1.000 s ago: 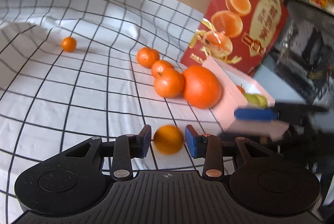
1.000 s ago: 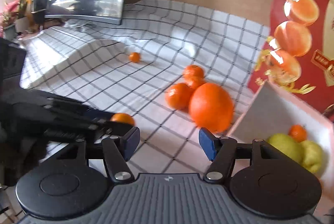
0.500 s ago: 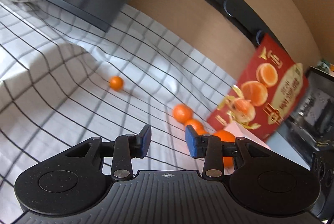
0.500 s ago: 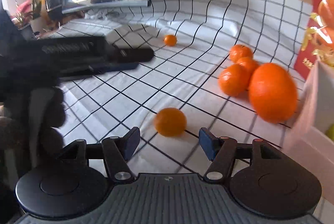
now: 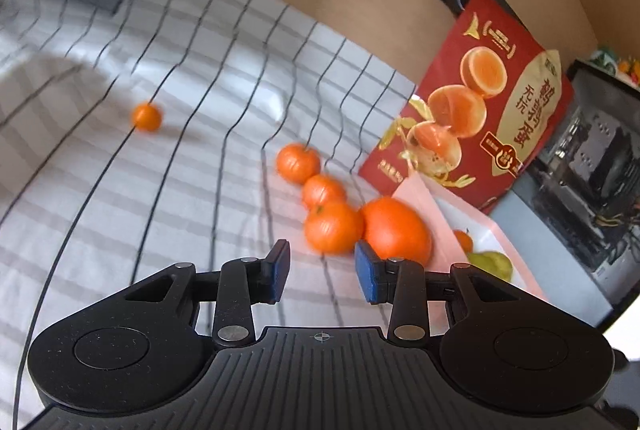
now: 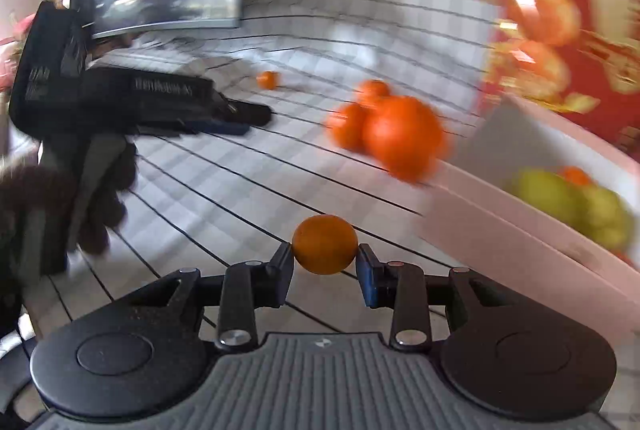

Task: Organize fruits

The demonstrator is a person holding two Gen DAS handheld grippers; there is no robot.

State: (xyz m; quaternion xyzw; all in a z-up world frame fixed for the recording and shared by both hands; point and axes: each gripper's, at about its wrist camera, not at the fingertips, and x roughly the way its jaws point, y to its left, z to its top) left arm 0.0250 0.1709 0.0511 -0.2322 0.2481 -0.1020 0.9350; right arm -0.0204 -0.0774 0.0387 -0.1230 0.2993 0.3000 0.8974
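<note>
Small mandarin (image 6: 325, 244) is clamped across its middle between right gripper (image 6: 325, 262) pads; light, soft-skinned, gentle pressure judged sufficient. Left gripper (image 5: 322, 266) is parted, empty.

Left wrist view: sits behind own black two-finger left gripper (image 5: 322, 272), low over white black-grid tablecloth (image 5: 192, 189), faces forward-right toward red printed fruit carton (image 5: 476, 117).

Right wrist view: behind right gripper (image 6: 325, 272), low, close to cloth, faces forward-left; left gripper (image 6: 224, 119) seen from side at left edge.

Shared by both: large round orange (image 5: 396, 228) (image 6: 404, 135) in cluster, lone small mandarin (image 5: 146, 116) (image 6: 267, 79), pale pink open box (image 5: 424, 197) (image 6: 500, 230), carton. Right view heavily motion-blurred.
</note>
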